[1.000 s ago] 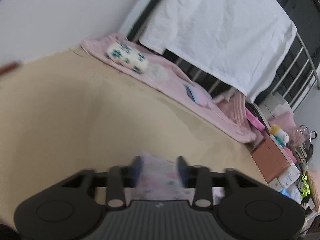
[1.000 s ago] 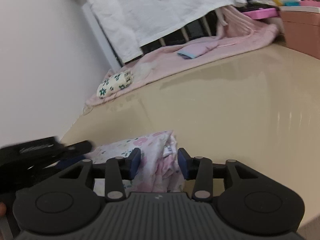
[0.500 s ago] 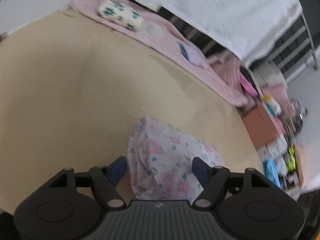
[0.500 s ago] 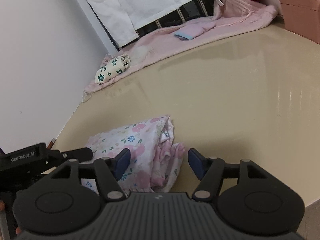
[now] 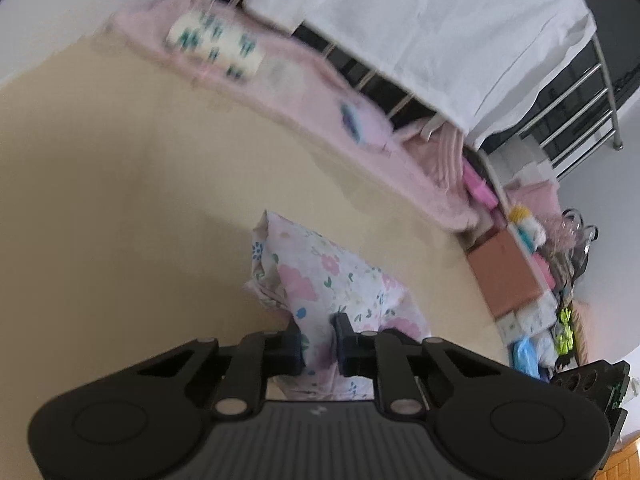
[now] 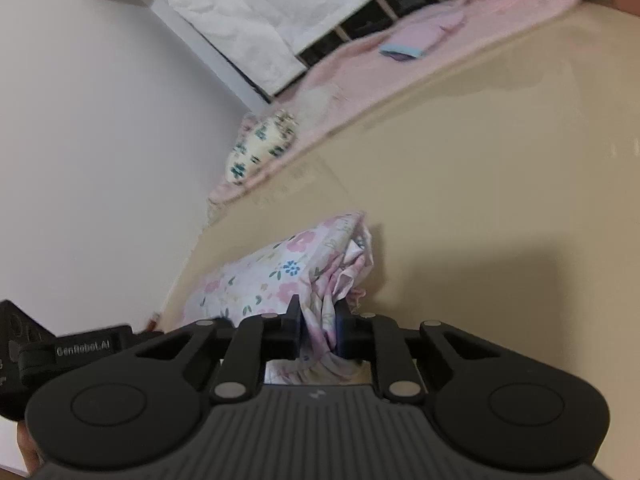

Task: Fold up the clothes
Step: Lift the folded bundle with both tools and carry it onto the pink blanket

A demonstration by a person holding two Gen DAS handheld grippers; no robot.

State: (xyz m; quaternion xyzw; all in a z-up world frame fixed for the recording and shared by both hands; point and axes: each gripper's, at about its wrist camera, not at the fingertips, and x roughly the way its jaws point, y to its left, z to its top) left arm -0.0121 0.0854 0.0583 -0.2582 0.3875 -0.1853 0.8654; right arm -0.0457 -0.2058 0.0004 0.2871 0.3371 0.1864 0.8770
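Note:
A folded floral garment [image 5: 320,280], white with pink and blue flowers, lies on the beige table [image 5: 120,200]. My left gripper [image 5: 318,338] is shut on its near edge, cloth pinched between the fingers. In the right wrist view the same floral garment [image 6: 280,276] shows its layered, ruffled side. My right gripper [image 6: 318,330] is shut on that bunched edge. The left gripper's body [image 6: 60,352] shows at the lower left of the right wrist view.
A pink blanket [image 5: 304,92] runs along the table's far edge with a rolled floral cloth [image 5: 214,46] and a small folded item [image 6: 416,40] on it. A white sheet [image 5: 420,24] hangs over a metal rail behind. Boxes and clutter [image 5: 508,276] stand at the right.
Half a second ago both grippers stood open around the garment; now both have shut on its near edges. The views have tilted and shifted slightly.

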